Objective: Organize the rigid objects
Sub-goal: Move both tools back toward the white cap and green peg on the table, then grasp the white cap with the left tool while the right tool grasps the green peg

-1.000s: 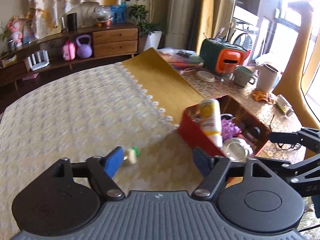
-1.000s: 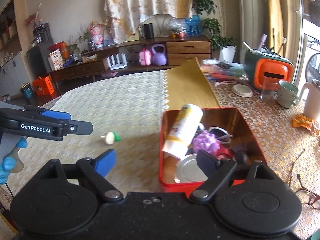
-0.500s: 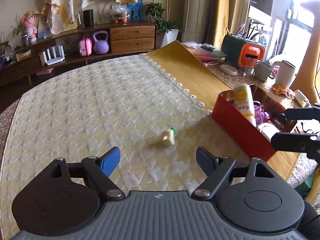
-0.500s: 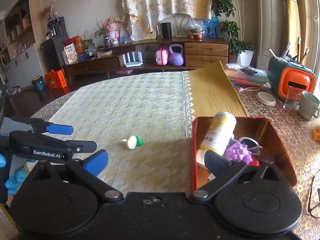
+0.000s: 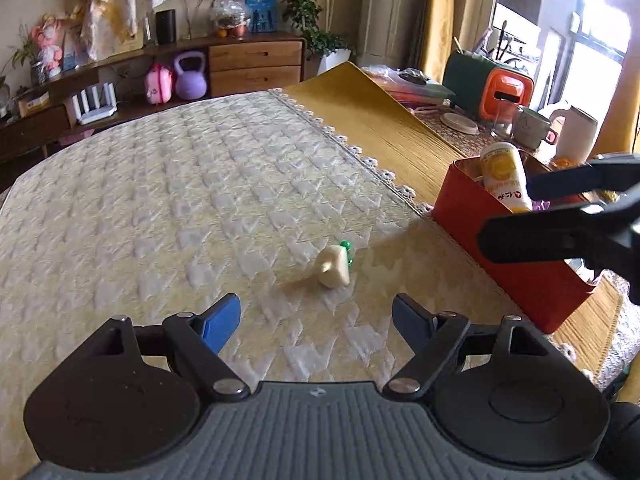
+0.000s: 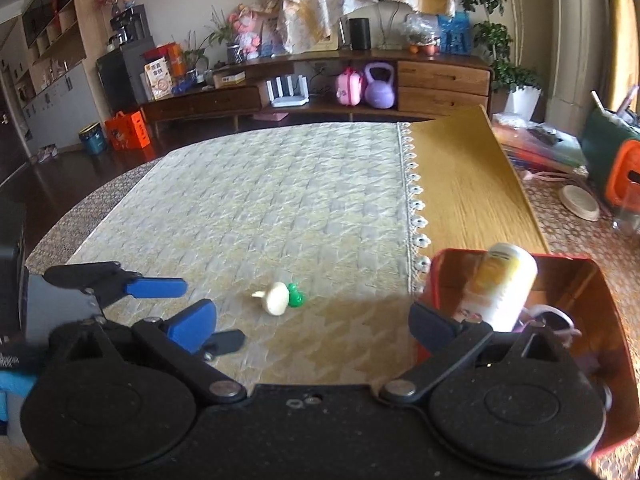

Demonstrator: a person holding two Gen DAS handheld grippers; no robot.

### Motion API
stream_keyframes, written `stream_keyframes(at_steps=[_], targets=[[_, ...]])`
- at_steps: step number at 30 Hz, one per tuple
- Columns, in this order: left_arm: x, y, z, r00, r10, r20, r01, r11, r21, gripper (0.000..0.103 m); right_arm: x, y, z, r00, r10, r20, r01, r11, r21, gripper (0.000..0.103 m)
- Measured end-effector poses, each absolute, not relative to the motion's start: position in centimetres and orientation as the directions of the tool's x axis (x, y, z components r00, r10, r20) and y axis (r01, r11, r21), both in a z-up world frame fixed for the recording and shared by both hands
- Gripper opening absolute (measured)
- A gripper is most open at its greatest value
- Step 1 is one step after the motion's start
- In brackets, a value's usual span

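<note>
— Since the earlier frame, what has been shifted?

— Both views have been swung leftward: the small cream-white toy radish with green leaves point(image 5: 334, 266) is now seen ahead of the left tool point(image 5: 316, 322), roughly between its fingertips' line, where a second ago it was seen close beside the left blue pad. The red rectangular metal tin point(image 5: 516, 268) has been pushed toward the right edge of both views.

— How are the tools held?

— The left tool is held wide, its blue-padded fingers point(image 5: 220, 322) well apart and nothing gripped between them. The right tool point(image 6: 314, 320) is likewise spread wide and empty. In the right wrist view the left tool point(image 6: 156, 296) is seen at the left, near the radish but apart from it.

— Where is the radish found?

— It is lying on its side on the pale quilted cloth point(image 5: 160, 208) spread over the counter, near the tin but apart from it point(image 6: 282, 298).

— And the tin?

— It is set on the yellow woven mat point(image 6: 460, 184) beside the lace edge of the cloth. A white-and-yellow plastic bottle point(image 6: 502, 286) is leaned tilted inside it, over a purple item that can only partly be made out.
</note>
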State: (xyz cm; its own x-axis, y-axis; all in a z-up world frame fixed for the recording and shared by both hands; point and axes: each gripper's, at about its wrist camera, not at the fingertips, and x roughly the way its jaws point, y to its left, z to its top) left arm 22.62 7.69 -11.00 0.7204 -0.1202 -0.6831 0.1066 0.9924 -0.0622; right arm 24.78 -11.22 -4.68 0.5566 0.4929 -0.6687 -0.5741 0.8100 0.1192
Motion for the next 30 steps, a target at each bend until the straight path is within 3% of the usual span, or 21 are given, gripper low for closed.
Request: stream_keyframes(at_steps=[12, 17, 30], targets=[[26.2, 7.2, -14.2, 0.746, -0.100, -0.658, 0.094, 0.995, -0.044, 0.083, 27.7, -9.6, -7.2, 0.493, 0.492, -0.718, -0.600, 0.789, 0.129, 0.102], [26.7, 7.1, -14.6, 0.752, -0.109, -0.650, 0.104, 0.993, -0.047, 0.058, 28.4, -8.9, -7.8, 0.482, 0.496, -0.722, -0.610, 0.782, 0.130, 0.100], [27.0, 7.7, -14.6, 0.750, -0.165, -0.640, 0.118, 0.986, -0.116, 0.033, 29.3, -8.4, -8.6, 0.479, 0.497, -0.723, -0.601, 0.786, 0.142, 0.097]])
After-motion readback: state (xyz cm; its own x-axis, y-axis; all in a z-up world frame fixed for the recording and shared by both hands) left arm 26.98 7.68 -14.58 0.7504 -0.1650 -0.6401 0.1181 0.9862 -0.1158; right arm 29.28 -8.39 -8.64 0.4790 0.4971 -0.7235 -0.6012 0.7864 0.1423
